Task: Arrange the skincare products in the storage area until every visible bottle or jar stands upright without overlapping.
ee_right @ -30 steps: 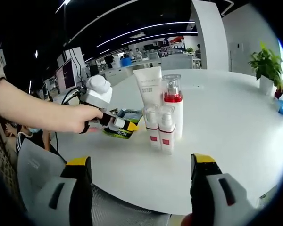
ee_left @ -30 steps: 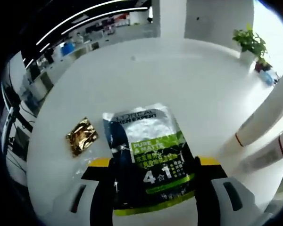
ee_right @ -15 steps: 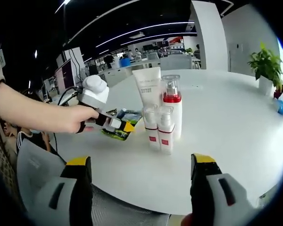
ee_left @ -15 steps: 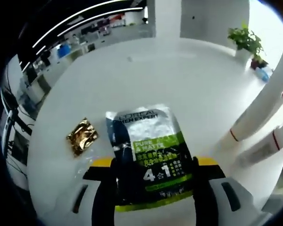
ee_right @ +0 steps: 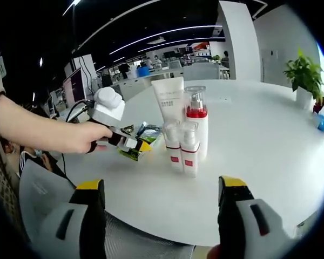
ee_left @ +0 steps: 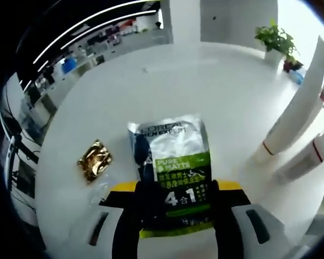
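Left gripper view: your left gripper (ee_left: pixel 175 202) has its jaws closed on the sachet (ee_left: pixel 174 170), lying on the white table (ee_left: pixel 205 81).
Right gripper view: your right gripper (ee_right: pixel 160 200) gapes wide, bottles (ee_right: pixel 184 147) upright ahead, well apart.

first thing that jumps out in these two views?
The silver, dark and green sachet lying between the left gripper jaws on the white table, a small gold packet to its left. In the right gripper view, a tight cluster of upright red-and-white bottles and a white tube mid-table.
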Demonstrator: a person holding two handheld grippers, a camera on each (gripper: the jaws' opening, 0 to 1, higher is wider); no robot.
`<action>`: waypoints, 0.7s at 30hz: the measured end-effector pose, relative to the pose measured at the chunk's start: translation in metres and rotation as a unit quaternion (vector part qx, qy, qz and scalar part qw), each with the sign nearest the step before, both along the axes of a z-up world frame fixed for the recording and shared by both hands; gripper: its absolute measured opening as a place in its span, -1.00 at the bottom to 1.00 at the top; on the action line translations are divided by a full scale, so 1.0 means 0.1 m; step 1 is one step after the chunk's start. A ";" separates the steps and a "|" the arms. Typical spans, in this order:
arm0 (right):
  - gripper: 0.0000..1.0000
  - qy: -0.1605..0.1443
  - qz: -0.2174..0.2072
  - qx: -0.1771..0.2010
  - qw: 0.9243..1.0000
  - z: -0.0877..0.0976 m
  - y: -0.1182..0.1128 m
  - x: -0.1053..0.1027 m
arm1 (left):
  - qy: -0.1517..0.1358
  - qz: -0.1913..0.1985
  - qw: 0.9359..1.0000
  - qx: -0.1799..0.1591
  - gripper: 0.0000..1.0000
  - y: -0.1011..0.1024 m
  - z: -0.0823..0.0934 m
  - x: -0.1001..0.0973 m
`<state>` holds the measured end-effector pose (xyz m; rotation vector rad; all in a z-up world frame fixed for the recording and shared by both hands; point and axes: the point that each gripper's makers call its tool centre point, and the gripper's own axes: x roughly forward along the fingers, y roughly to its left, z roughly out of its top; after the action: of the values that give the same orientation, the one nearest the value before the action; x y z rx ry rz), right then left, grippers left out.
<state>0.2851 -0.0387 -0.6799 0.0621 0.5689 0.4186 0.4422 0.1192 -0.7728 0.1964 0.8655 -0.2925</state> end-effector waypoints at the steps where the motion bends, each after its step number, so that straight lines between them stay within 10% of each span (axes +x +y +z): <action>1: 0.73 0.000 0.000 0.000 1.000 0.00 0.00 0.00 | 0.001 0.001 1.000 -0.001 0.00 0.00 0.00 0.00; 16: 0.73 0.000 -0.001 -0.002 1.000 0.00 0.00 0.00 | -0.006 0.014 0.998 -0.059 -0.41 -0.09 0.03 0.00; 19: 0.73 0.000 0.000 -0.002 1.000 0.00 0.00 0.00 | 0.005 0.036 0.997 -0.070 -1.00 0.03 -0.01 0.01; 21: 0.73 -0.001 0.000 -0.002 1.000 0.00 0.00 0.00 | 0.006 0.039 0.990 -0.132 -1.00 -0.09 -0.03 0.01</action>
<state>0.2852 -0.0388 -0.6797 0.0574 0.5680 0.4174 0.4435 0.1100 -0.7755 -0.0854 0.8360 -0.3328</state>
